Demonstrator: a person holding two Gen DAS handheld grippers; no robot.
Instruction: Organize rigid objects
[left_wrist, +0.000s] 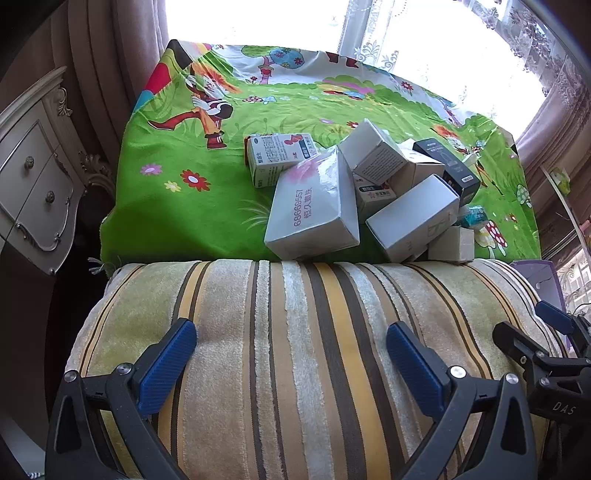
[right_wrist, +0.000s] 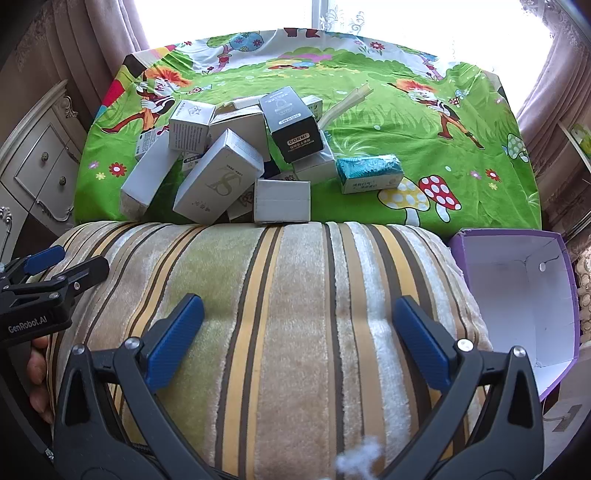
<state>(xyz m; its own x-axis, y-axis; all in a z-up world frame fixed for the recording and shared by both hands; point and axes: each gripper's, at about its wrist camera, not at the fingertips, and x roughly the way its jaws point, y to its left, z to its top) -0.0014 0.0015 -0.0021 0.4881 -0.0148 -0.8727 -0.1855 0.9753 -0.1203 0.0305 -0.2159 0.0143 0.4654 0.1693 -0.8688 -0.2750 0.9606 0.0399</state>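
Blue-padded, the left hand-held gripper (left_wrist: 291, 354) and the right hand-held gripper (right_wrist: 299, 332) both stand spread wide with nothing between the pads, hovering over a striped plush cushion (right_wrist: 280, 295). Ahead of them, beyond the cushion, a heap of small cardboard boxes (right_wrist: 218, 162) lies on a green cartoon cloth (right_wrist: 406, 122). Right of the right one sits an open purple box (right_wrist: 517, 295)

My two wrist views look steeply down, close over the striped cushion (left_wrist: 288, 332), sharing the box pile (right_wrist: 229, 162) beyond.
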